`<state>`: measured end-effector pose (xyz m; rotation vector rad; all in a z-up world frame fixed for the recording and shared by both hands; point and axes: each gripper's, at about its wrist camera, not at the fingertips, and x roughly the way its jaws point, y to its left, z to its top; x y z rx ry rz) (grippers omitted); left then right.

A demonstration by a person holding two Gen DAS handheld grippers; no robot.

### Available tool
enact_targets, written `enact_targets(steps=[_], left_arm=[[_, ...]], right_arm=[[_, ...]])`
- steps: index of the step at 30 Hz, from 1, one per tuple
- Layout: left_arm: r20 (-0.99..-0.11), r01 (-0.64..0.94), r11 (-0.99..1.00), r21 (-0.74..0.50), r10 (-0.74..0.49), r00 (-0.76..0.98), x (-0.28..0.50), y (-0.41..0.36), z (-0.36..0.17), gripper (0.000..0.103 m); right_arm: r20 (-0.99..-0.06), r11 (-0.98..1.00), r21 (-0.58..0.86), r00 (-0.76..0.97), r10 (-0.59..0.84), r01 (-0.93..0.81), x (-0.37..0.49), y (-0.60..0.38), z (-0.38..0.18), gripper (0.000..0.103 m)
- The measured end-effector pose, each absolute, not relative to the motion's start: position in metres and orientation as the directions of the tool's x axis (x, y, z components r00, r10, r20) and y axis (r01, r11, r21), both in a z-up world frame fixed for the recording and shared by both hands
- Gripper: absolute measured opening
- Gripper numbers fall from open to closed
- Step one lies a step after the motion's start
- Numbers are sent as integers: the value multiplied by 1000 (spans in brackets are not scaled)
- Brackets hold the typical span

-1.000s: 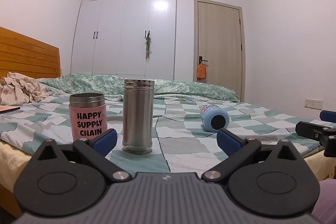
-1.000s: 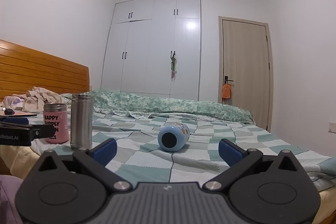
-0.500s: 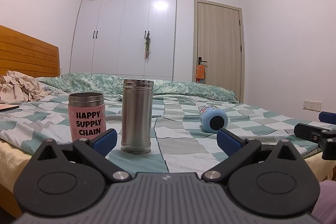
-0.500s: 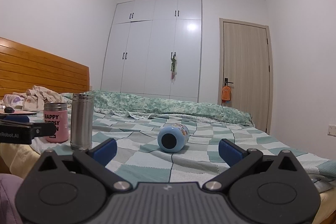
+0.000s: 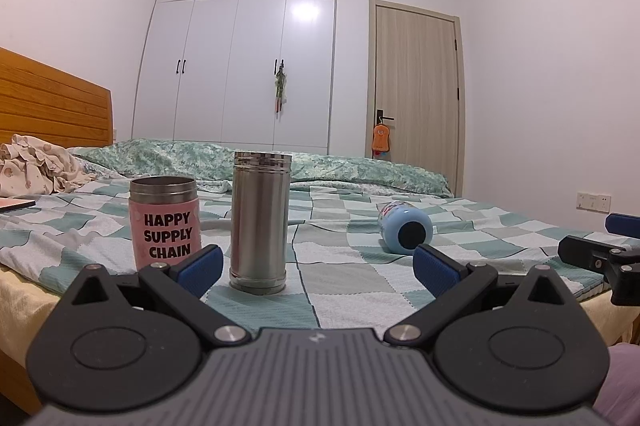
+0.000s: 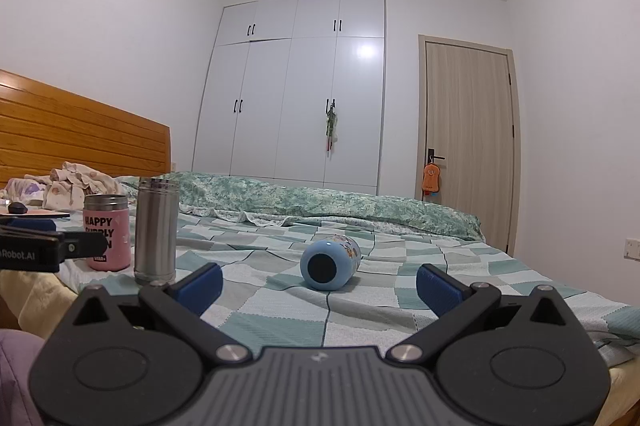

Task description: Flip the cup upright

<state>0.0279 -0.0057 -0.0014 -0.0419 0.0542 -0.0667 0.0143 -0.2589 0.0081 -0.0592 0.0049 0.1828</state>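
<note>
A light blue cup (image 6: 330,264) lies on its side on the checked bedspread, its dark round end facing me; it also shows in the left wrist view (image 5: 405,232) at the right. My right gripper (image 6: 319,278) is open and empty, just in front of the cup, which sits between its blue fingertips (image 6: 434,285) farther back. My left gripper (image 5: 316,264) is open and empty near the bed's front edge, in front of the steel flask (image 5: 260,222).
A pink "HAPPY SUPPLY CHAIN" cup (image 5: 165,220) and a tall steel flask (image 6: 156,236) stand upright at the left. Crumpled clothes (image 5: 32,164) and a wooden headboard (image 6: 80,134) lie far left. The folded green duvet (image 6: 320,200) runs behind.
Both views have tilted slightly, with the bed sitting lower in frame. The cups have not moved and both grippers stay open.
</note>
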Motion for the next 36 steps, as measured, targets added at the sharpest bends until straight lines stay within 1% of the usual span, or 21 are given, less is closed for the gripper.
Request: enact_targets(steps=[26, 36], left_arm=[[-50, 66, 997, -46, -69, 996, 28, -7, -1, 103], [-35, 68, 997, -42, -69, 997, 25, -11, 0, 103]], right_arm=[[-11, 982, -59, 983, 181, -181, 14, -258, 8, 103], [-10, 982, -59, 983, 181, -181, 14, -258, 8, 103]])
